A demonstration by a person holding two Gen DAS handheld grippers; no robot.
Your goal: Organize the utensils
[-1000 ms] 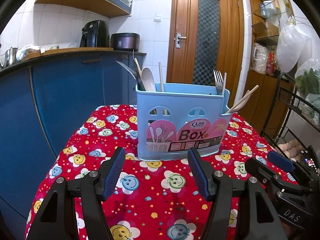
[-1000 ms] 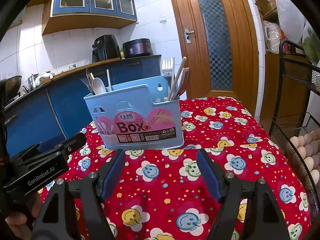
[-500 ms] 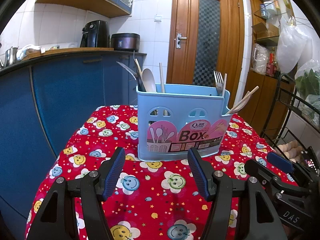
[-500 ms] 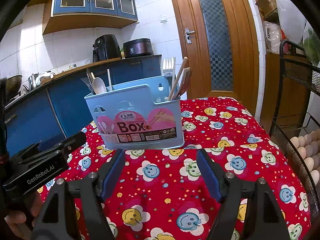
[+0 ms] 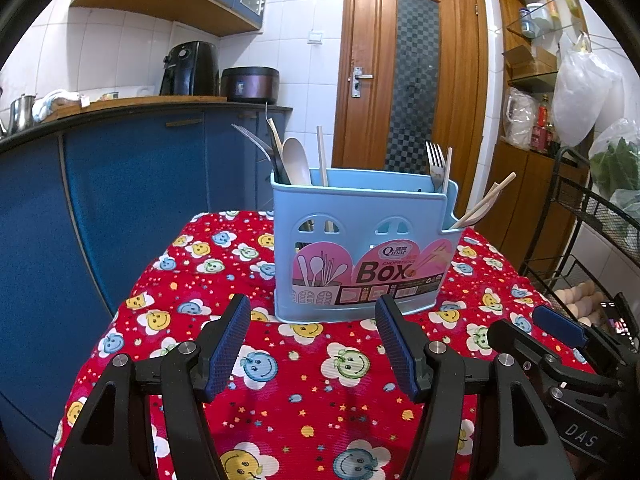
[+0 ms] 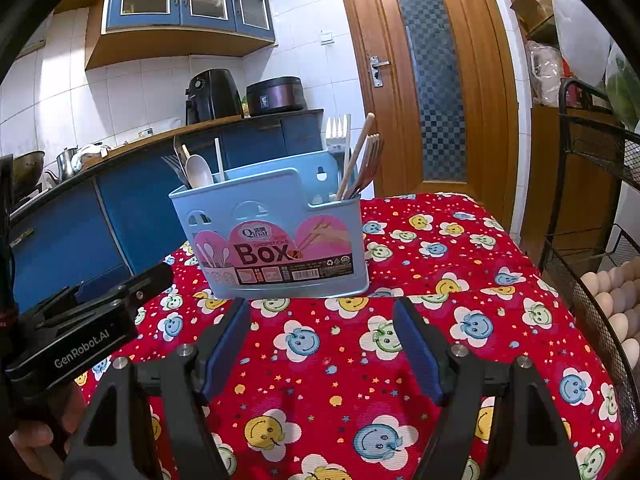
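A light blue utensil box [image 5: 362, 248] [image 6: 276, 232] stands upright on the red smiley-print tablecloth [image 5: 304, 392]. Its left compartment holds a pale spoon [image 5: 296, 162], a fork and a chopstick. Its right side holds a metal fork [image 5: 435, 164] and wooden chopsticks [image 5: 482, 206] that lean out to the right. My left gripper [image 5: 314, 340] hovers open just in front of the box, nothing between its fingers. My right gripper [image 6: 322, 342] is also open and empty, slightly nearer the table's front. Each gripper shows at the edge of the other's view.
A blue kitchen counter [image 5: 120, 160] with an air fryer [image 5: 190, 68] and a cooker runs along the left. A wooden door [image 5: 416, 92] is behind. A black wire rack [image 6: 592, 240] holding eggs stands close to the table's right edge.
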